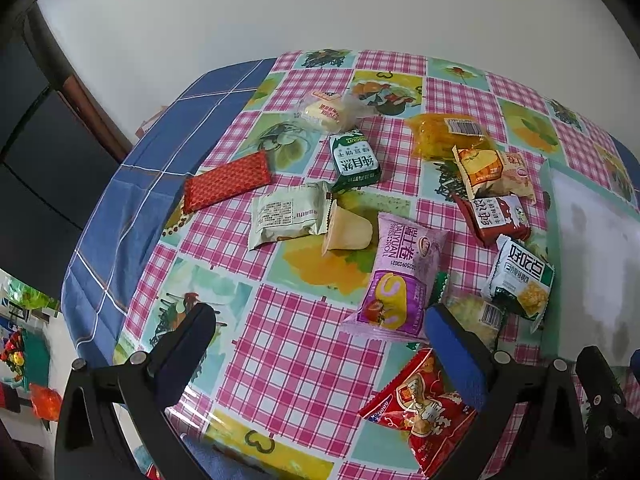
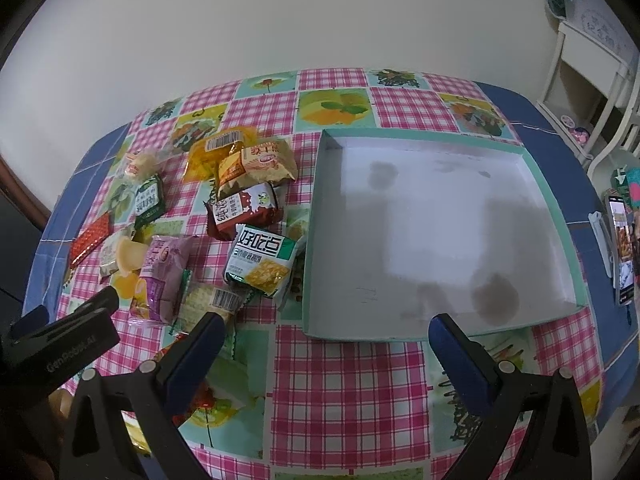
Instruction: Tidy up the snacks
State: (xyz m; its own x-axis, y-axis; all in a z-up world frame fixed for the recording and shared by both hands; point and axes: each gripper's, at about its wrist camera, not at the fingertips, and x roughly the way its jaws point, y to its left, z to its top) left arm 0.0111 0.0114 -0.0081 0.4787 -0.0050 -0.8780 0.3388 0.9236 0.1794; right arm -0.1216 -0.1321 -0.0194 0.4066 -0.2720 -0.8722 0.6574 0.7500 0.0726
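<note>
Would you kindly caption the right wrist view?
Open right gripper hovers before an empty teal tray, snack packets piled alongside.

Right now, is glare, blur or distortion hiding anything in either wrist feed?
Left wrist view: strong fisheye bending, the tray washed out at the right edge, packets readable. Right wrist view: tray floor pale with dark blotches, stain or shadow unclear; sheen on the tablecloth, the pile still sharp.

Both wrist cameras look forward and down from just above the checked tablecloth (image 1: 288, 344). The left faces the scattered snack packets (image 1: 392, 276); the right faces the teal tray (image 2: 440, 232). Both views share the packets and the tray's edge.
</note>
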